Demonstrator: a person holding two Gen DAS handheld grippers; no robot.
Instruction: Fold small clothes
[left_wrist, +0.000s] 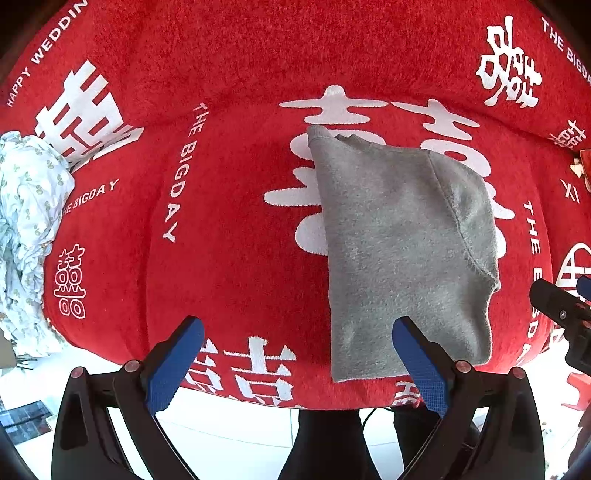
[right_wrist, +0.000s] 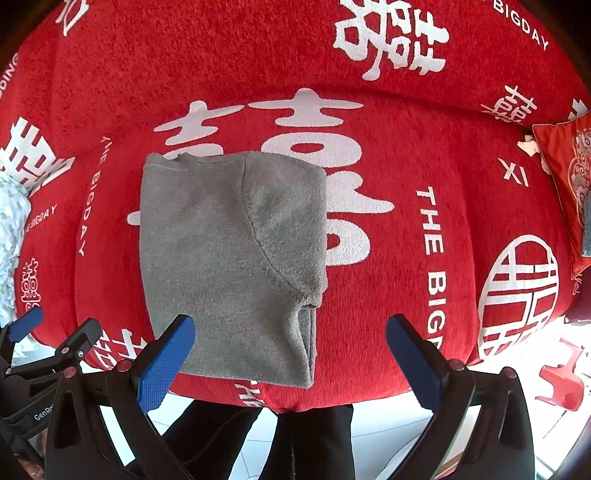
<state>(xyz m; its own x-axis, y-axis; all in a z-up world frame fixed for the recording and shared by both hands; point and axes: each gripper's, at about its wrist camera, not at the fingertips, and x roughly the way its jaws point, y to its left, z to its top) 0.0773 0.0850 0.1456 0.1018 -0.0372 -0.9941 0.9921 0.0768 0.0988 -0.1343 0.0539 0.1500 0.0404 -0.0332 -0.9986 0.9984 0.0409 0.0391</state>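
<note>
both our grippers hang wide open over the near edge of the red sofa cover (left_wrist: 240, 221), holding nothing: left gripper (left_wrist: 297, 360), right gripper (right_wrist: 290, 360). the grey garment (right_wrist: 225, 258) lies folded flat on the cover, its hem at the front edge, between the right gripper's fingers and just beside the left's. a pale patterned cloth (left_wrist: 26, 229) sits bunched far left.

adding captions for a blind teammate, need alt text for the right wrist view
A partly folded grey garment lies flat on a red cover printed with white characters. The right gripper is open and empty just in front of it, and the left gripper shows at the lower left edge.
</note>
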